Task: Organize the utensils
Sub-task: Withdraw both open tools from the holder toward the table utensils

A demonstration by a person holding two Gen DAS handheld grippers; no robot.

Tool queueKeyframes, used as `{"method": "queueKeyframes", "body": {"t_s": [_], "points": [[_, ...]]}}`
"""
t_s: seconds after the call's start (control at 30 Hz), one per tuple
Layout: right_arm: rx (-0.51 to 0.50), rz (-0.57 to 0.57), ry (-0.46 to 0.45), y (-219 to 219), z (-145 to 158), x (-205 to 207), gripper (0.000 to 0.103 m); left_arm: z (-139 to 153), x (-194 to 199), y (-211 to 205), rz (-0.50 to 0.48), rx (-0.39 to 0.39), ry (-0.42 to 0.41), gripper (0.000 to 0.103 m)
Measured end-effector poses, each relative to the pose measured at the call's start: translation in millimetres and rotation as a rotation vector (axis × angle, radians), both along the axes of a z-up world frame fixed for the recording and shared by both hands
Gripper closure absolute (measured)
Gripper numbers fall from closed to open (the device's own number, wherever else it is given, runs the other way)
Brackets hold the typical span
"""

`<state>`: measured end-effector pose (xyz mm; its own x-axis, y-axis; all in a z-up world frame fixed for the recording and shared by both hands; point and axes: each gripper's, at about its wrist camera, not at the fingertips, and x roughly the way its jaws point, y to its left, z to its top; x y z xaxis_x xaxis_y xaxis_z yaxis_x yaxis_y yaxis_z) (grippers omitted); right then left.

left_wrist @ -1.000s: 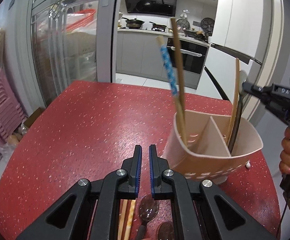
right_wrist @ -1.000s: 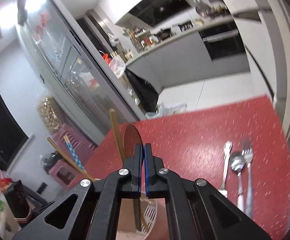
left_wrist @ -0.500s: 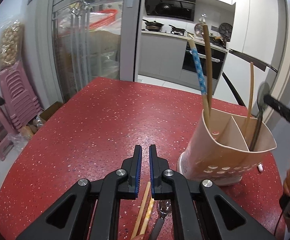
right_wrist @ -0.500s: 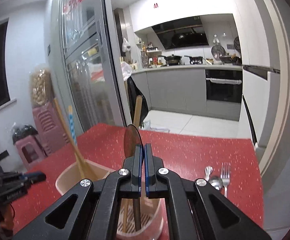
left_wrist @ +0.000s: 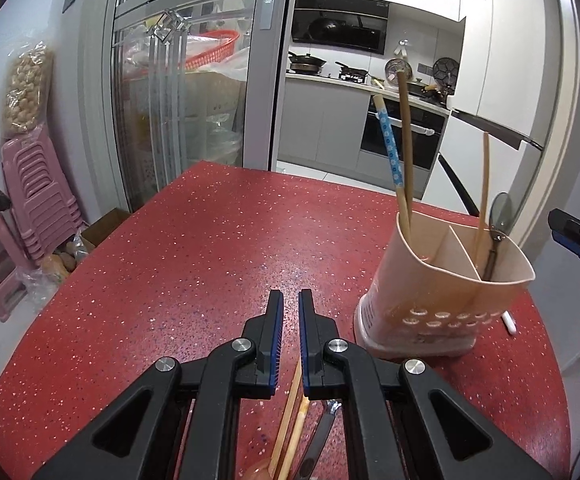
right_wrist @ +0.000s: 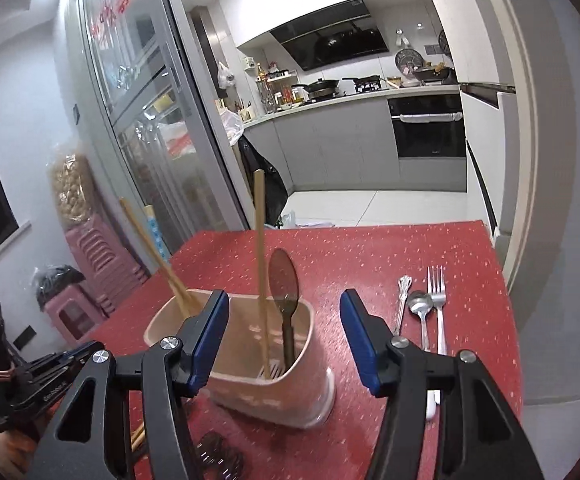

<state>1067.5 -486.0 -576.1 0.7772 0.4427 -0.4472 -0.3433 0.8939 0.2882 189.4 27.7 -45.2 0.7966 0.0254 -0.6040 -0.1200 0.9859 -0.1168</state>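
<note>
A beige divided utensil holder (left_wrist: 442, 292) stands on the red table (left_wrist: 209, 240). Two chopsticks (left_wrist: 404, 152) lean in its left compartment, one of them blue-patterned. A single chopstick (right_wrist: 260, 260) and a dark spoon (right_wrist: 283, 280) stand in the other compartment. My right gripper (right_wrist: 283, 298) hovers just behind the holder (right_wrist: 249, 376) with its jaws opening, and the spoon stands free between them, untouched. My left gripper (left_wrist: 287, 300) is shut and empty, left of the holder. A pair of wooden chopsticks (left_wrist: 290, 420) and a spoon handle (left_wrist: 318, 436) lie on the table beneath it.
A fork (right_wrist: 438, 300), a steel spoon (right_wrist: 420, 308) and another steel utensil (right_wrist: 404, 292) lie side by side right of the holder. A small white item (left_wrist: 509, 322) lies beside the holder. Stacked pink stools (left_wrist: 37, 188) stand beyond the table's left edge.
My right gripper has opened and let go of the dark spoon, which now stands in the holder. The left gripper has drawn back from the holder, still shut.
</note>
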Motion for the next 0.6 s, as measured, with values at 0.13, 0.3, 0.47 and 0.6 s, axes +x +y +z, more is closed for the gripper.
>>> {"method": "queueKeyframes", "body": {"t_s": [0.13, 0.3, 0.47, 0.6], "points": [[0.042, 0.028, 0.033, 5, 2, -22, 0.025, 4, -11, 7, -0.013, -0.049, -0.028, 0.072], [0.059, 0.051, 0.081, 15, -6, -48, 0.023, 9, -29, 17, -0.039, -0.124, -0.101, 0.072], [0.063, 0.058, 0.151, 25, -22, -67, 0.020, 18, -45, 14, -0.075, -0.064, -0.161, 0.072], [0.064, 0.054, 0.218, 29, -40, -80, 0.020, 22, -54, 19, -0.070, -0.073, -0.175, 0.072]]}}
